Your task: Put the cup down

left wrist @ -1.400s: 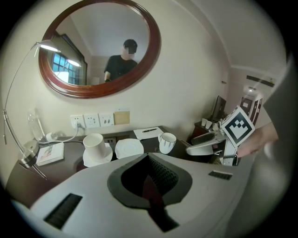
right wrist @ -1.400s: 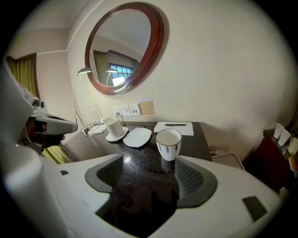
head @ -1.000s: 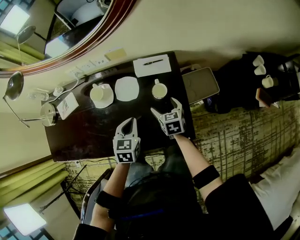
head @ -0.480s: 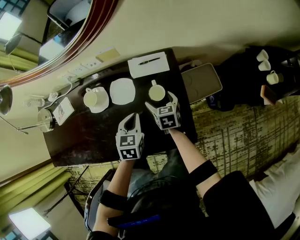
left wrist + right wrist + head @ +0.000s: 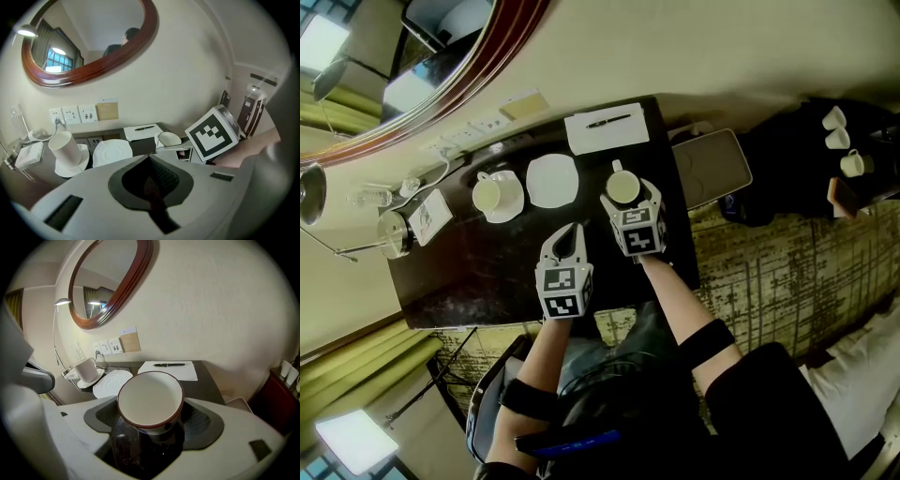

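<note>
Fingers (image 5: 202,423) of the right gripper (image 5: 630,197) are seen on either side of the cup (image 5: 150,401). The jaws have just been closing, and the pads are laid against the cup's sides with no gap visible. The cup is found upright between these fingers, mouth up, empty, white with a dark red rim. Its base appears to be set on the dark desk (image 5: 487,272). In the head view its handle is turned away from the fingers.

Fingers (image 5: 161,176) of the left gripper (image 5: 572,232) are pressed together, and nothing is held between them. They are kept above the desk, near the right fingers and on their left, apart from the cup.

An empty white saucer (image 5: 553,180) is seen just beyond the left fingers, beside the cup on its left. A second cup (image 5: 490,194) is stood on its own saucer further left of those fingers. A sheet of paper (image 5: 607,127) with a pen (image 5: 607,121) on it is laid beyond the right fingers, past the cup, at the desk's far edge. Wall sockets (image 5: 70,114) and an oval mirror (image 5: 89,42) are seen on the wall ahead of both pairs of fingers.
</note>
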Demonstrator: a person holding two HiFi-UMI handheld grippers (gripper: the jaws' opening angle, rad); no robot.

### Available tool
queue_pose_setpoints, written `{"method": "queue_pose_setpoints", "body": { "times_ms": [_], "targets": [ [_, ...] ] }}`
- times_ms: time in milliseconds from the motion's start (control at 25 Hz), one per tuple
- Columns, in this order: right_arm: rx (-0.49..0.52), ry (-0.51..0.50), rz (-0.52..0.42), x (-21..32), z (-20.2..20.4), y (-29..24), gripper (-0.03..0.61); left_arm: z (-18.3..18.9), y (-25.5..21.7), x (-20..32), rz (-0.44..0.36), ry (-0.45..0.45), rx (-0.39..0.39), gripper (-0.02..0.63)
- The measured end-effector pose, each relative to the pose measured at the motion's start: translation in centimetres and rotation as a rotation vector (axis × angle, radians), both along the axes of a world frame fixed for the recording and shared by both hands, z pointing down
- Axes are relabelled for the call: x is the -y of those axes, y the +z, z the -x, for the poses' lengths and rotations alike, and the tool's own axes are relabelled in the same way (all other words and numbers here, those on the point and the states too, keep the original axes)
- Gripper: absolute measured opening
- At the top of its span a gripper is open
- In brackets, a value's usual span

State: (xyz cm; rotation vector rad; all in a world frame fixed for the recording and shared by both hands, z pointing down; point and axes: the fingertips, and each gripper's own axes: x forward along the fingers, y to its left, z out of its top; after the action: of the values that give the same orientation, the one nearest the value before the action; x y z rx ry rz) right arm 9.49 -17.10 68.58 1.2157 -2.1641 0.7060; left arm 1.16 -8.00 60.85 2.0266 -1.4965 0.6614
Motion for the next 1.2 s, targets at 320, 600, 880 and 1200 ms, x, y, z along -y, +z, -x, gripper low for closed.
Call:
{"method": "queue_pose_setpoints", "body": {
  "times_ms": [320,600,880,1200],
  "targets": [
    [0.014,0.041,-0.021,0.3,0.0,-0.1,0.402,0.2,0.5,0.1,0.005,-0.001,-0.009,0.002],
    [0.022,0.039,-0.023,0.2,0.7,-0.9,0.4,1.7,0.7,-0.1,-0.004,-0.016,0.01,0.002],
    [0.035,-0.003,-0.069,0.1,4.3,-3.6,0.4,4.7,-0.2,-0.5,-0.018,-0.042,0.004,0.002],
    [0.056,-0.038,-0.122,0.4,10.4,-6.8,0.4,10.2,-1.7,-2.0,-0.015,-0.078,-0.009,0.002]
  ]
}}
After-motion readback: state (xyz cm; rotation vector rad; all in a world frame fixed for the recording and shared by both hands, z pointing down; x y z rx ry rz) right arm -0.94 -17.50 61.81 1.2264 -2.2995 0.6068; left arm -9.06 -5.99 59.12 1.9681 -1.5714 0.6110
